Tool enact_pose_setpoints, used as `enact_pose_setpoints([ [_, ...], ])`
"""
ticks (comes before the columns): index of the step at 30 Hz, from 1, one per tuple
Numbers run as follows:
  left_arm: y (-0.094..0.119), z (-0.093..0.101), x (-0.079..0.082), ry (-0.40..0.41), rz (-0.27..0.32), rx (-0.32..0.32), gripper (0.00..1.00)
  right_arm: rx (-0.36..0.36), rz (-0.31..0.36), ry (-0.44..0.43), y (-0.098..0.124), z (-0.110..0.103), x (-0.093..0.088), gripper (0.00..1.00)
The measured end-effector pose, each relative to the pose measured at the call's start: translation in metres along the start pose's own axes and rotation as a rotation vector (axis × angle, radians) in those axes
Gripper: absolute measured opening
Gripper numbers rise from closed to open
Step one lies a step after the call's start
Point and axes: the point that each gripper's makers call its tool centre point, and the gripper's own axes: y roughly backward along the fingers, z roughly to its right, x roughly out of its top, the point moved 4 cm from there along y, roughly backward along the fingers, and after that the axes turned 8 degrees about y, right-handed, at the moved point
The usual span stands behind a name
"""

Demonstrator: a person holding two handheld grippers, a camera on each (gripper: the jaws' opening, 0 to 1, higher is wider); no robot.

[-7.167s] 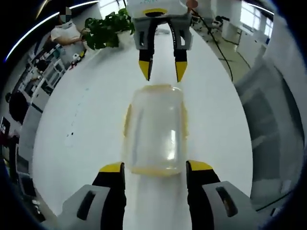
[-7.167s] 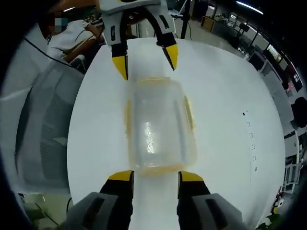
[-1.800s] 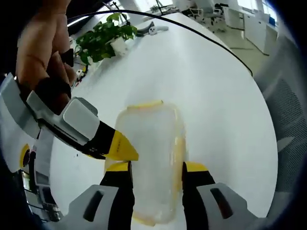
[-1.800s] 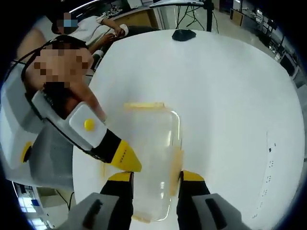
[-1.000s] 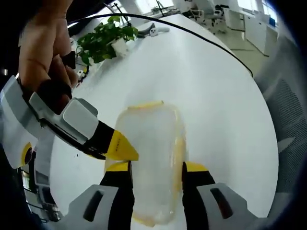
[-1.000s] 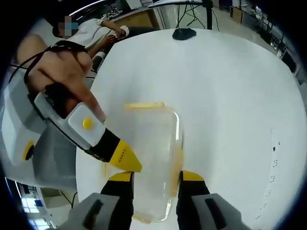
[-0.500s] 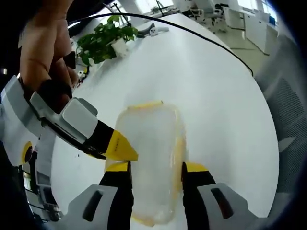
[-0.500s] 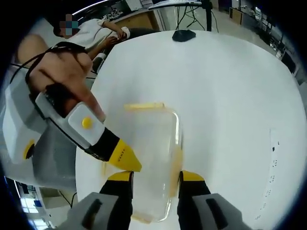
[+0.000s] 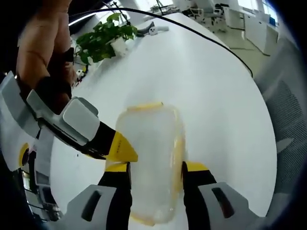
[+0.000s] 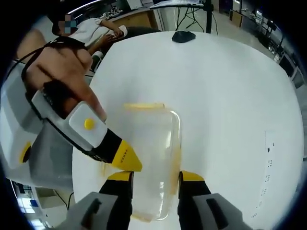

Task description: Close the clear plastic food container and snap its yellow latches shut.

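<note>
The clear plastic container (image 9: pixel 151 153) lies on the white table with its lid on. Its near end sits between the jaws of my left gripper (image 9: pixel 154 168), which press its two long sides. A yellow latch (image 9: pixel 179 148) runs along its right side and another yellow latch (image 9: pixel 145 104) shows at its far end. The right gripper's yellow fingertip (image 9: pixel 122 146) touches the container's left edge. In the right gripper view the same container (image 10: pixel 151 153) is clamped between the jaws of my right gripper (image 10: pixel 155 177), and the left gripper's yellow fingertip (image 10: pixel 125 158) rests at its left edge.
A hand (image 9: pixel 41 52) holds the gripper entering from the left. A potted plant (image 9: pixel 103 38) stands at the table's far end. A black object (image 10: pixel 183 36) lies at the far edge, with a seated person (image 10: pixel 96 28) behind. A chair (image 9: pixel 288 110) is at the right.
Seven seconds ago the grippers faced each other from the container's two ends with jaws wide. Now each straddles it side by side. Over the last second, only slight camera wobble.
</note>
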Motion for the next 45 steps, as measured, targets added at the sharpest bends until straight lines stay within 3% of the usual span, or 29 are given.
enact_pose_setpoints([
  [4, 0.002, -0.001, 0.004, 0.095, 0.012, -0.025, 0.39, -0.011, 0.006, -0.037, 0.002, 0.000, -0.003, 0.34],
  [8, 0.006, -0.003, 0.007, 0.091, 0.013, -0.055, 0.39, -0.013, 0.004, -0.021, 0.001, -0.006, -0.001, 0.43],
  [13, 0.017, -0.012, 0.011, 0.069, 0.038, -0.060, 0.44, -0.054, 0.022, -0.002, 0.012, 0.000, 0.001, 0.42],
  [17, 0.023, -0.014, 0.015, 0.075, 0.054, -0.066, 0.40, -0.052, 0.029, -0.002, 0.011, -0.004, 0.001, 0.41],
  [20, 0.024, -0.012, 0.017, 0.018, 0.038, -0.065, 0.41, -0.062, 0.023, 0.003, 0.012, -0.004, 0.000, 0.42],
  [24, 0.026, -0.012, 0.018, 0.039, 0.044, -0.072, 0.41, -0.072, 0.024, 0.007, 0.014, -0.004, -0.001, 0.41],
  [45, 0.028, -0.013, 0.003, 0.014, -0.004, -0.093, 0.41, -0.138, 0.057, -0.014, 0.025, -0.018, -0.023, 0.39],
])
